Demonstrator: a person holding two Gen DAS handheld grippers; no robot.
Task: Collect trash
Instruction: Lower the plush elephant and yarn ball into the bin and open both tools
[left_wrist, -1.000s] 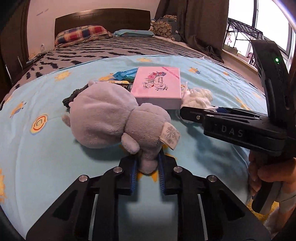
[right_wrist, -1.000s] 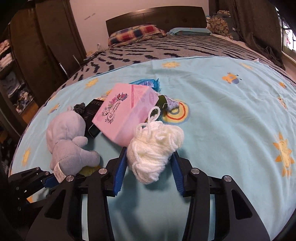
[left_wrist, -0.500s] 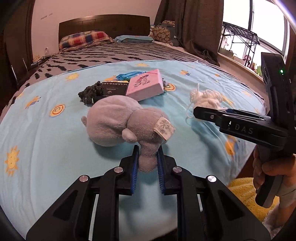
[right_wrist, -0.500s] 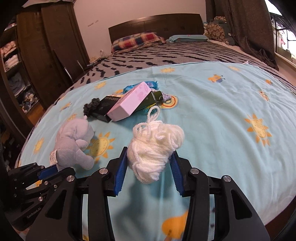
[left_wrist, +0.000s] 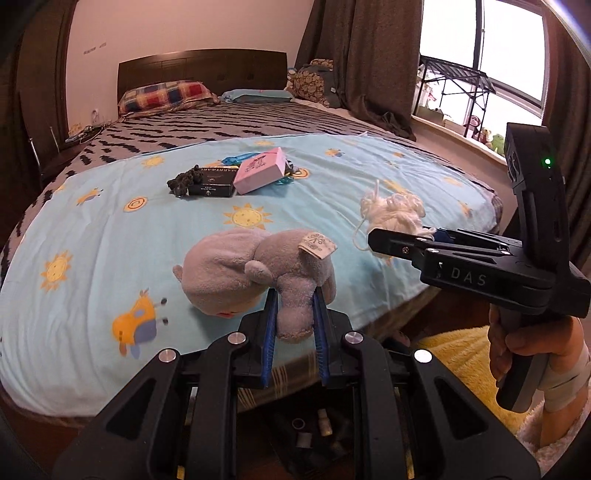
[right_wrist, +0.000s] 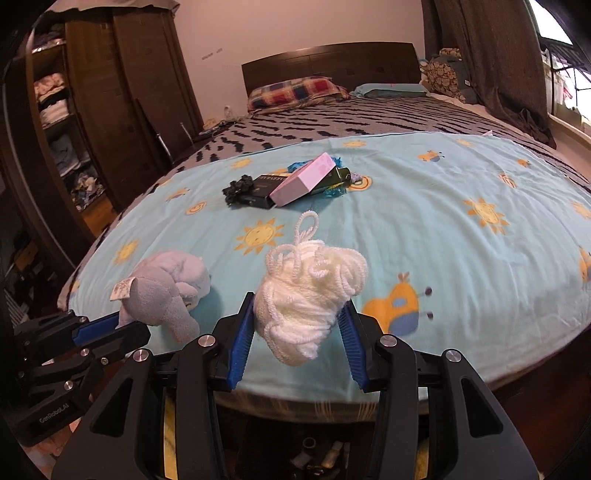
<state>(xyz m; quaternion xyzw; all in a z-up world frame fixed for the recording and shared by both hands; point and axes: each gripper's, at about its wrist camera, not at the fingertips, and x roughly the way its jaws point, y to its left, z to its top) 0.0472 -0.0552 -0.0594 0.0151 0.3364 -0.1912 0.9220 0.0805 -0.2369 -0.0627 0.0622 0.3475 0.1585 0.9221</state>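
The left gripper (left_wrist: 294, 325) is clamped on one limb of a grey plush toy (left_wrist: 255, 273), so the toy's body hangs forward of the blue pads, over the near edge of the bed (left_wrist: 92, 229). A grip by a thin limb looks chosen because the body is too bulky for the jaws. Beside it, the right gripper (right_wrist: 301, 328) is closed on a bundle of white yarn (right_wrist: 310, 291), squeezed at its lower half with loose loops spilling above; one strand dangles free and could snag. A hand (left_wrist: 532, 343) grips the right tool's handle. Both things are off the sheet, presumably on their way to a bin not in view. Below the grippers, past the bed's edge, lie small bottles, too dim to identify. Further in, near the middle of the blue sun-patterned sheet, a pink box (left_wrist: 260, 175) leans on a black box (left_wrist: 214, 184) beside a dark crumpled scrap (left_wrist: 183, 182), probably the remaining trash. Beyond are a zigzag blanket, a checked pillow (left_wrist: 166, 96), the headboard, curtains and a window.
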